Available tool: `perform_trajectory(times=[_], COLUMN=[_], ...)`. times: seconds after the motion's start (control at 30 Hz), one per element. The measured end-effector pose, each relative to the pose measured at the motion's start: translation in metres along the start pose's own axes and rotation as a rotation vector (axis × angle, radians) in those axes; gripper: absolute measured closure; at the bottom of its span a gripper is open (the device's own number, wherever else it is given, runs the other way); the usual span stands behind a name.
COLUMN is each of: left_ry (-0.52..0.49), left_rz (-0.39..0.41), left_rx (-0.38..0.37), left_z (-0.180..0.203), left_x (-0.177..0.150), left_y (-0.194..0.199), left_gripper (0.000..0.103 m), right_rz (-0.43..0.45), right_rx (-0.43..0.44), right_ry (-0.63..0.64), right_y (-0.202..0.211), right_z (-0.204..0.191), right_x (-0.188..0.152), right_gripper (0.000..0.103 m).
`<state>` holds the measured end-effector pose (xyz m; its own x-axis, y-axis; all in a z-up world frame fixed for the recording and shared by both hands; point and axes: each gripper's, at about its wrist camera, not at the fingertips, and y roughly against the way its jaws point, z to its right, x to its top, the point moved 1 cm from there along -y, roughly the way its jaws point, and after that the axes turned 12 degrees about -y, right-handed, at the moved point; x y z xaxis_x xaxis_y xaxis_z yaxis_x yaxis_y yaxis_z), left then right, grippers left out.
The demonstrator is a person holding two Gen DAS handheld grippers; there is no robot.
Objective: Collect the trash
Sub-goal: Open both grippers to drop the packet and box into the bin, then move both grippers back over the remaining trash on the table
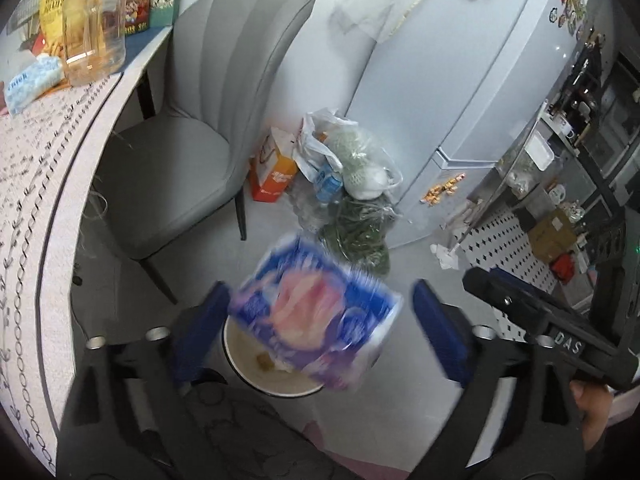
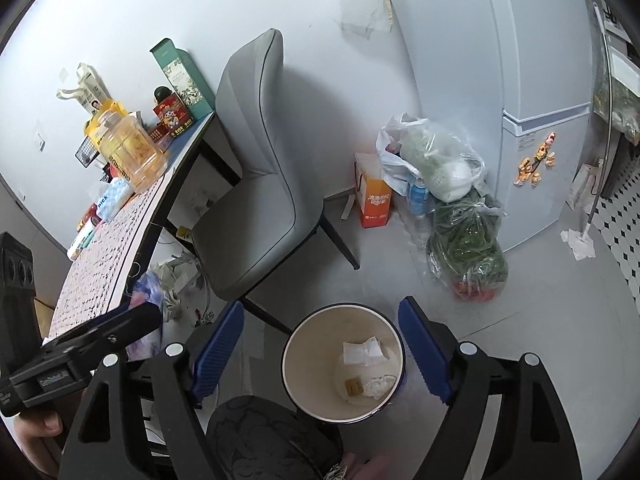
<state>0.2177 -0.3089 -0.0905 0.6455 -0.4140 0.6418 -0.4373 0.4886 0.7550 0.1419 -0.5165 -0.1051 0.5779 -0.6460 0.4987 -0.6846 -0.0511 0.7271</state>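
Both jaws stand wide apart; the left gripper has ribbed blue pads, and a blurred, glossy blue-and-pink plastic package hangs loose between them, touching neither, just above the round cream-walled bin; the right gripper frames that bin's dark rim with nothing between its pads; crumpled white paper lies at the bottom; both grippers tilt steeply down toward the grey floor, beside a grey padded chair.
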Motion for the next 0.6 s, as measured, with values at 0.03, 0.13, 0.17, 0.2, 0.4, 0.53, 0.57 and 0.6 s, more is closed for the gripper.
perform_trajectory(times=[0.03, 0.13, 0.17, 0.2, 0.4, 0.53, 0.57, 0.6], left_ry=[0.001, 0.025, 0.037, 0.050, 0.116, 0.155, 0.163, 0.177], left_rz=[0.008, 0.022, 0.025, 0.030, 0.084, 0.127, 0.135, 0.149], left_rx=[0.009, 0.023, 0.033, 0.045, 0.130, 0.174, 0.182, 0.198], left_z=[-0.001, -0.012, -0.017, -0.023, -0.066, -0.088, -0.092, -0.098], left_x=[0.001, 0.001, 0.000, -0.001, -0.010, -0.019, -0.022, -0.026], left_y=[0.002, 0.012, 0.016, 0.020, 0.063, 0.096, 0.102, 0.112], left_gripper=[0.006, 0.006, 0.006, 0.006, 0.006, 0.006, 0.006, 0.006], right_rz=[0.002, 0.005, 0.008, 0.008, 0.030, 0.040, 0.044, 0.048], right_rx=[0.001, 0.003, 0.003, 0.008, 0.020, 0.027, 0.031, 0.033], right_ry=[0.000, 0.005, 0.008, 0.011, 0.049, 0.089, 0.102, 0.113], right_y=[0.001, 0.002, 0.002, 0.001, 0.001, 0.002, 0.003, 0.004], right_z=[0.000, -0.003, -0.005, -0.007, -0.031, -0.054, -0.062, -0.068], right_x=[0.000, -0.002, -0.003, -0.004, -0.015, -0.024, -0.026, -0.028], right_gripper=[0.024, 0.019, 0.018, 0.017, 0.008, 0.008, 0.008, 0.008])
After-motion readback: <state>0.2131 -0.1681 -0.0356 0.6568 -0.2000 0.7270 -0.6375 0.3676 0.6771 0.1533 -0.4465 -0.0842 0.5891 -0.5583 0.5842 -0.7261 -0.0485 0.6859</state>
